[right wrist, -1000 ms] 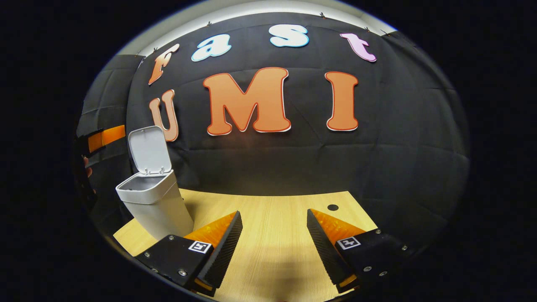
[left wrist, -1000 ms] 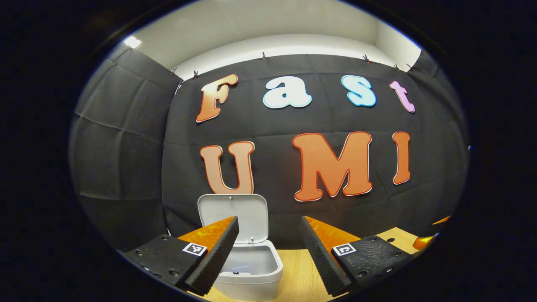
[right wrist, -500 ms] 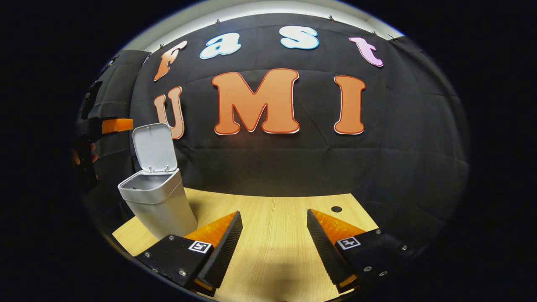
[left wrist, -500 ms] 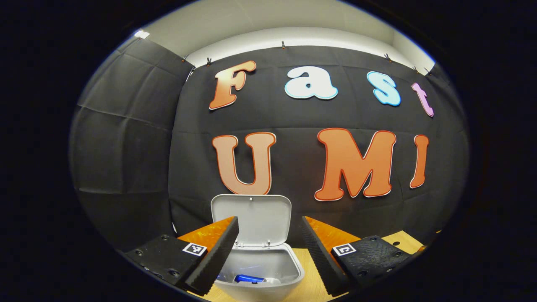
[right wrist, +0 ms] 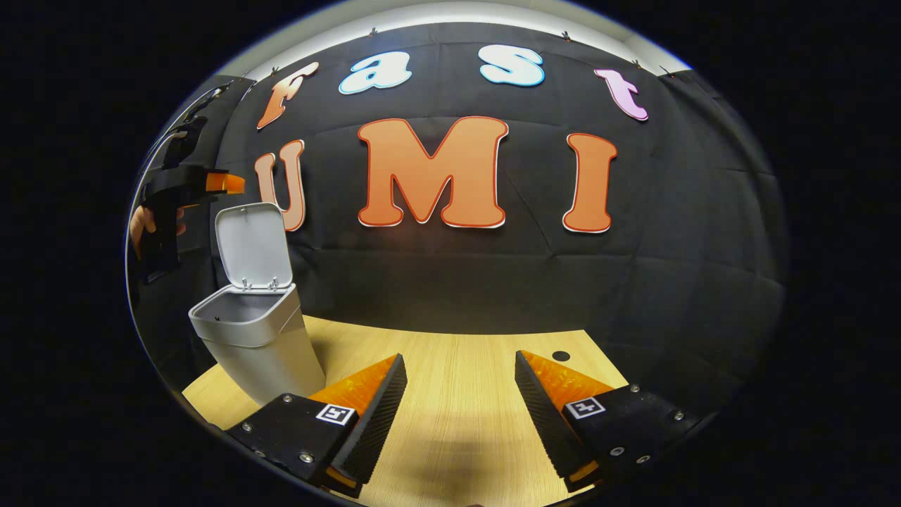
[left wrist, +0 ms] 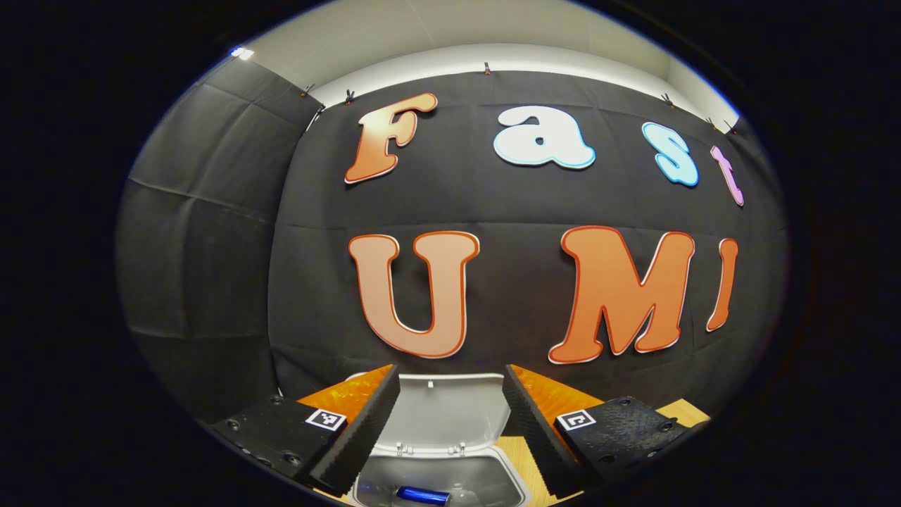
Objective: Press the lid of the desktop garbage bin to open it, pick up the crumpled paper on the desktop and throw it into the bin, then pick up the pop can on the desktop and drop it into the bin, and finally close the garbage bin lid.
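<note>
Lid [right wrist: 253,245] stands upright on the bin [right wrist: 260,345]; both grippers [left wrist: 450,422] [right wrist: 457,415] gape empty.

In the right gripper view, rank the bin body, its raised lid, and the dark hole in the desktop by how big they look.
1. bin body: largest.
2. lid: somewhat smaller, standing open above the bin's rim.
3. hole in the desktop: by far the smallest.

Fisheye distortion near the edge makes the bin-versus-lid gap uncertain.
</note>
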`<action>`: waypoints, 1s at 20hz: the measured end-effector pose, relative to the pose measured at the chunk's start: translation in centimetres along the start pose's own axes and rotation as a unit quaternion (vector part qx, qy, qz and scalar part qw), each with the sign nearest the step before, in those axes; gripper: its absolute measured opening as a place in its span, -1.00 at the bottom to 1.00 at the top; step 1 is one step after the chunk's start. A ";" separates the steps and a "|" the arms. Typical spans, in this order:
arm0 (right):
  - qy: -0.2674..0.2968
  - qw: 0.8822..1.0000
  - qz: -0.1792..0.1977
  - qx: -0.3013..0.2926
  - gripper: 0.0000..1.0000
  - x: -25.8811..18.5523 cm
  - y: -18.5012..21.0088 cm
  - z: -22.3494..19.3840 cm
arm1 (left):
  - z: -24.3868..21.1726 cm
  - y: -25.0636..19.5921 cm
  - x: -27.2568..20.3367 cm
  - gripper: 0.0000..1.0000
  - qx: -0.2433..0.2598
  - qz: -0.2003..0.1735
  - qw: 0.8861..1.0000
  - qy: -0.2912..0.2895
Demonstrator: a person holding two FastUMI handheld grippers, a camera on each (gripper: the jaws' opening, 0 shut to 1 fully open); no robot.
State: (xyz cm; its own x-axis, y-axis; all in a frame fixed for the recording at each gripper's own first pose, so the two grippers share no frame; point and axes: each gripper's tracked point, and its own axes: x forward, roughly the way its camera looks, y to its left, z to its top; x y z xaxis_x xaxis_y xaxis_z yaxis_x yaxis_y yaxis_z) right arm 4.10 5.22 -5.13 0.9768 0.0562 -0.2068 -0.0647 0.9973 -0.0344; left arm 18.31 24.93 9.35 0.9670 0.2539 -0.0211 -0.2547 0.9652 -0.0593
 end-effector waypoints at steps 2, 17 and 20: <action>0.001 1.000 -0.005 0.005 0.85 0.0 -0.4 0.1 | 0.4 0.0 1.7 0.84 -0.004 -0.002 1.000 0.001; -0.002 1.000 -0.023 0.011 0.85 -1.7 -2.1 -0.2 | -4.9 1.1 10.1 0.84 0.020 -0.004 0.988 0.153; -0.004 1.000 -0.026 0.017 0.85 -2.1 -2.3 -0.2 | -6.3 0.1 8.0 0.85 0.004 -0.022 0.981 0.191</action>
State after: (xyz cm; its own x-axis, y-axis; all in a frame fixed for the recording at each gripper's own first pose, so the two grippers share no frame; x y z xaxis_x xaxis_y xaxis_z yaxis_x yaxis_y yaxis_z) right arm 2.19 2.85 -4.83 0.9803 0.0050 -0.1976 -0.0076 0.9999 -0.0125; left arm 25.95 26.63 2.88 0.9042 0.1718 -0.3910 -0.2114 0.9756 -0.0601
